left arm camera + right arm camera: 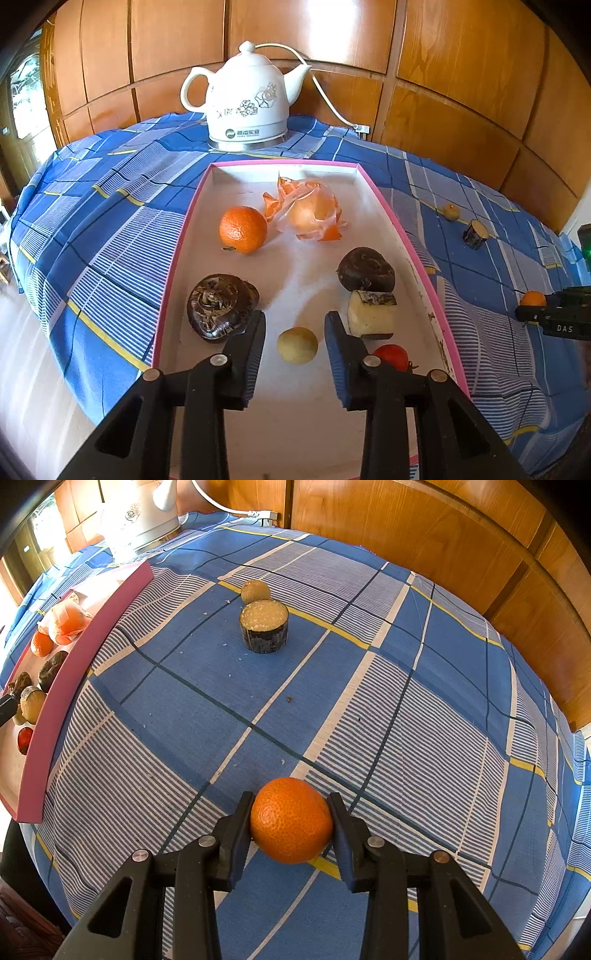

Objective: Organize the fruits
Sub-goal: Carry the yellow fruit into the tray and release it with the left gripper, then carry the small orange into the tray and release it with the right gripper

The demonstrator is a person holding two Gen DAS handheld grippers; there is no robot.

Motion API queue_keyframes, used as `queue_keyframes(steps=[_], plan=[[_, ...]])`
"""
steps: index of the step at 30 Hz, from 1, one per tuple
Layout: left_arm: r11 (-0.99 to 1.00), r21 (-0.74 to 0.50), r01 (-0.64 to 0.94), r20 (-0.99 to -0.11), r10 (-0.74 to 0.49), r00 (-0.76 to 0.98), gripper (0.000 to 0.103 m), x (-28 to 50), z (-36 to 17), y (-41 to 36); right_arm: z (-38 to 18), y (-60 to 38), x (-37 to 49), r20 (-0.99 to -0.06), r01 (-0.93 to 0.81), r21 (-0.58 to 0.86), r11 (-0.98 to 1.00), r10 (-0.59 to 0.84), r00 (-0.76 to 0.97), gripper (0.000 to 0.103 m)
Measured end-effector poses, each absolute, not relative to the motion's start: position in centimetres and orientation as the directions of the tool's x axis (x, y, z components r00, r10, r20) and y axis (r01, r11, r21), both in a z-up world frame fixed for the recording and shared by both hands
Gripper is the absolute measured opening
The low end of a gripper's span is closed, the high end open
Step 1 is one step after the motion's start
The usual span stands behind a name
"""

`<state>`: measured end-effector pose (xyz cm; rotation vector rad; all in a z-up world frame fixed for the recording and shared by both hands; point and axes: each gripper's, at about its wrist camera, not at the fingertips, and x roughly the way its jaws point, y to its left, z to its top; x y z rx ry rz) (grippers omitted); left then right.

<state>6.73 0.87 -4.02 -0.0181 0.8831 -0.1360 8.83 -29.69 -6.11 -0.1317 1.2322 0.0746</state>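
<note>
On the blue plaid tablecloth (406, 709), the right gripper (291, 812) is clamped on a round orange mandarin (291, 819), with both black fingers pressed against the sides of the fruit. Farther ahead on the cloth stands a short cylindrical piece of dark-skinned sugarcane (264, 627) with its pale cut face up, and a small tan round fruit (255, 590) lies just behind it, touching or nearly so. In the left wrist view the same mandarin (533, 298) shows at the right edge, held in the right gripper's tips (532, 308).

Over the near end of the shallow pink-rimmed white cardboard tray (184, 236), the left gripper (295, 325) hangs with its blue-padded fingers (255, 354) apart, holding nothing. A small pale yellow round fruit (297, 345) lies on the tray floor between them, touching neither. Just left of the left finger sits a dark brown water chestnut (219, 304); a second dark chestnut (365, 268) lies to the right, with a peeled cream-coloured chunk of sugarcane (371, 314) touching its near side. A small red tomato (392, 356) peeks out behind the right finger. Farther back in the tray are a whole orange mandarin (242, 229) and a fruit wrapped in clear plastic beside orange peel (312, 216). A white ceramic electric kettle (249, 99) stands beyond the tray, against the wooden panelled wall (461, 55).
</note>
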Motion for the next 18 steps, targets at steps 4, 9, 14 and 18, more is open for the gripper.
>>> queue_keyframes(steps=[4, 9, 14, 18], plan=[[0.991, -0.073, 0.112, -0.764, -0.128, 0.633, 0.034, 6.7, -3.8, 1.0, -6.1, -29.7, 8.8, -0.943, -0.128, -0.061, 0.99, -0.015, 0.332, 0.039], [0.991, -0.072, 0.114, -0.757, -0.128, 0.641, 0.034, 6.6, -3.4, 1.0, -6.1, -29.7, 8.8, -0.943, -0.128, -0.061, 0.99, -0.015, 0.332, 0.039], [0.992, -0.069, 0.102, -0.752, -0.118, 0.649, 0.034, 6.5, -3.0, 1.7, -6.0, -29.6, 8.9, -0.942, -0.131, -0.067, 0.989, -0.019, 0.334, 0.039], [0.995, -0.069, 0.067, -0.748, -0.095, 0.656, 0.04, 6.7, -2.6, 3.0, -5.9, -29.5, 8.9, -0.941, -0.13, -0.07, 0.989, -0.022, 0.337, 0.039]])
